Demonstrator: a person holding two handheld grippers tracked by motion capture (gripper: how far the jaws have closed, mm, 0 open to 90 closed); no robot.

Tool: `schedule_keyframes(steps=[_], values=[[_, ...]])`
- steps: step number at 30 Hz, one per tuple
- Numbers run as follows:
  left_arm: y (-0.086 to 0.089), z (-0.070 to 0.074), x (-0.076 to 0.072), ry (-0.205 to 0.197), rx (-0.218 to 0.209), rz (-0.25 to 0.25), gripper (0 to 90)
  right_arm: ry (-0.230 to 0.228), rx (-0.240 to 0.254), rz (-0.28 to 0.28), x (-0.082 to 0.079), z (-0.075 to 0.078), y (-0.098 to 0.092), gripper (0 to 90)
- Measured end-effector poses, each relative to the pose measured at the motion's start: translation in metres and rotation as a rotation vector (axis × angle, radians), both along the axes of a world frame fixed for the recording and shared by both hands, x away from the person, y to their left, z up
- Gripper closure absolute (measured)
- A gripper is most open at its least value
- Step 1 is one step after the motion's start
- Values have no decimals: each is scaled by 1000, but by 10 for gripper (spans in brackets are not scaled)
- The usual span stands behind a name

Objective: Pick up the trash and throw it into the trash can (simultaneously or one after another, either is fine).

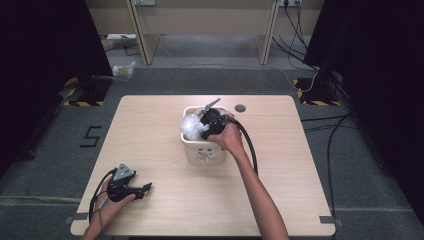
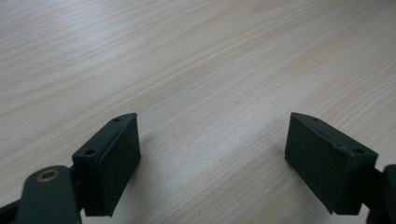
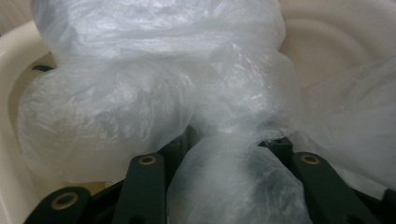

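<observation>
I see the wooden table (image 1: 165, 200) carrying a cream bin (image 1: 202, 150) near its middle, with a small printed motif on the front that I can't read. A crumpled clear plastic bag (image 3: 154, 88) sits in the bin; my right gripper (image 1: 212, 121) reaches inside, jaws partly apart with bag bunched between them. My left gripper (image 2: 212, 158) rests wide open and empty near the table's near-left corner.

Your high view looks forward and down from above your side, far enough to take in the whole table (image 1: 165, 200). The left gripper view sits very near that same tabletop (image 2: 196, 70), facing along it. The right gripper view looks close-up into the bin (image 3: 9, 70), approx. table centre (image 1: 197, 150).
</observation>
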State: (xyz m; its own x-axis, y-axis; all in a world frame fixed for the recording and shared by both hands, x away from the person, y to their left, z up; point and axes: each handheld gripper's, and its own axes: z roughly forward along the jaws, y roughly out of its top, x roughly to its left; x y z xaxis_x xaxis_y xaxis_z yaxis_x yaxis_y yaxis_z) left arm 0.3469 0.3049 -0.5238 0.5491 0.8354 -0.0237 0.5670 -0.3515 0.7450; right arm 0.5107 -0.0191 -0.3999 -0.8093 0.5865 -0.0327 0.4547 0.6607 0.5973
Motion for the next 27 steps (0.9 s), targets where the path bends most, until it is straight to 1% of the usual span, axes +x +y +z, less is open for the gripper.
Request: schedule_keyframes(steps=[2,7,13,15,19,20,22,27], values=[[0,0,0,-1,0,1,171,-1,16,-5,-1,1,-2,595],[0,0,0,-1,0,1,172,-5,26,-18,-4,6,-6,557],[0,0,0,0,0,0,171,2,40,-32,-5,11,-7,516],[0,0,0,-3,-1,1,171,-2,43,-27,-5,12,-8,505],[0,0,0,0,0,0,171,9,52,-35,-6,15,-8,477],[0,0,0,0,0,0,172,1,50,-29,-6,15,-9,472],[0,0,0,0,0,0,171,-1,51,-30,-7,17,-9,463],[0,0,0,0,0,0,171,-6,71,-35,-9,21,-11,441]])
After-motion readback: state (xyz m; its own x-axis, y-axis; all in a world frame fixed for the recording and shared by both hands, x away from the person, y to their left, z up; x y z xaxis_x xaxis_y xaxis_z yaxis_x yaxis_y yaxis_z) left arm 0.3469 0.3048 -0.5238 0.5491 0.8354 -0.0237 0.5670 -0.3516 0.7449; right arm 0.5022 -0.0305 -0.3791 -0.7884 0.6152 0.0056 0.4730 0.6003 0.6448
